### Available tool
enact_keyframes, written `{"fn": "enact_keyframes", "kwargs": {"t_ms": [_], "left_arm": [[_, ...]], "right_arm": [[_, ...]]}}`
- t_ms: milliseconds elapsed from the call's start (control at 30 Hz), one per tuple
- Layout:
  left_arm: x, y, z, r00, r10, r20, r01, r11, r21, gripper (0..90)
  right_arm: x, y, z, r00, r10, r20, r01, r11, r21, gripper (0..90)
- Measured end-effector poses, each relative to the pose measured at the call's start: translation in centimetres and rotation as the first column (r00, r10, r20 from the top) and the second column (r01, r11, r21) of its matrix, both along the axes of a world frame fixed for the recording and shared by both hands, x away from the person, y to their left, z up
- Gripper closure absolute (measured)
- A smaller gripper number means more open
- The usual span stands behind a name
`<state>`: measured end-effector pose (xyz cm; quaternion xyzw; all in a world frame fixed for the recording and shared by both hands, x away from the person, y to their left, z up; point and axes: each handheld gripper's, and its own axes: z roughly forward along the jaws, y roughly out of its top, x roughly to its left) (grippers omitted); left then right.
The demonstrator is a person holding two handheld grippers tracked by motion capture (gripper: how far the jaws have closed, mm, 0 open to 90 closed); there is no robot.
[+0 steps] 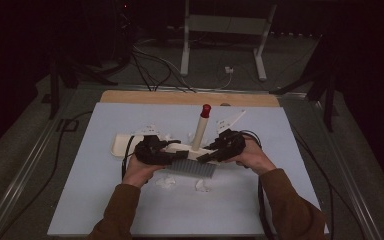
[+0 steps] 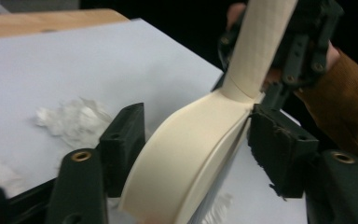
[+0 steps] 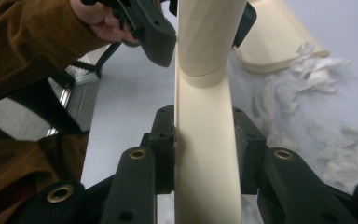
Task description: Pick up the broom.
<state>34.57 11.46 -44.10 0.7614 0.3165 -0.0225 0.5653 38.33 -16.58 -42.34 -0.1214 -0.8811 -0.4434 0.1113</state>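
A cream brush with an upright handle [image 1: 198,132], a red tip [image 1: 205,110] and grey bristles [image 1: 192,167] stands on the pale blue table. My right gripper [image 1: 205,156] [image 3: 205,116] is shut on the brush head [image 3: 205,177], both pads pressed flat against its sides. From the opposite end, my left gripper [image 1: 176,153] [image 2: 196,121] straddles the same head [image 2: 191,149]. Its jaws are spread, and a narrow gap shows beside the left pad [image 2: 121,144]. The handle [image 2: 261,42] rises just past both grippers.
A cream dustpan [image 1: 122,145] [image 3: 275,42] lies flat just left of the brush. White paper shreds [image 1: 166,181] [image 3: 307,93] [image 2: 70,121] are scattered around the brush. The wooden table edge [image 1: 190,97] runs along the far side, and beyond it are cables and a white stand.
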Motion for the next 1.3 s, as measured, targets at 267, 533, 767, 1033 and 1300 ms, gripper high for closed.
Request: {"fn": "enact_keyframes", "kwargs": {"t_ms": [267,533,767,1033,1300], "left_arm": [[-0.5,1.4,0.7,0.9770,0.199,0.075,-0.205,0.9762,0.072,13.4],[-1.6,3.5,1.0,0.9233,0.348,0.163,-0.367,0.9238,0.108,0.4],[-3.3,6.2,0.2,0.8546,0.481,0.195,-0.506,0.8554,0.109,0.4],[-5.2,9.9,-1.2,0.7955,0.575,0.191,-0.600,0.7924,0.111,0.5],[-6.7,11.3,-2.4,0.7562,0.617,0.218,-0.650,0.7458,0.145,0.4]], "right_arm": [[0.3,-0.5,0.0,0.9971,-0.074,0.017,0.074,0.997,-0.022,68.0],[0.6,-1.1,0.2,0.9917,-0.127,0.021,0.127,0.992,-0.002,67.9],[0.7,-1.2,0.1,0.9897,-0.141,0.020,0.142,0.990,-0.005,67.9],[0.9,-1.5,0.1,0.9845,-0.174,0.022,0.174,0.985,-0.004,67.9],[1.2,-1.5,0.1,0.9762,-0.216,0.020,0.216,0.976,-0.007,67.9]]}}
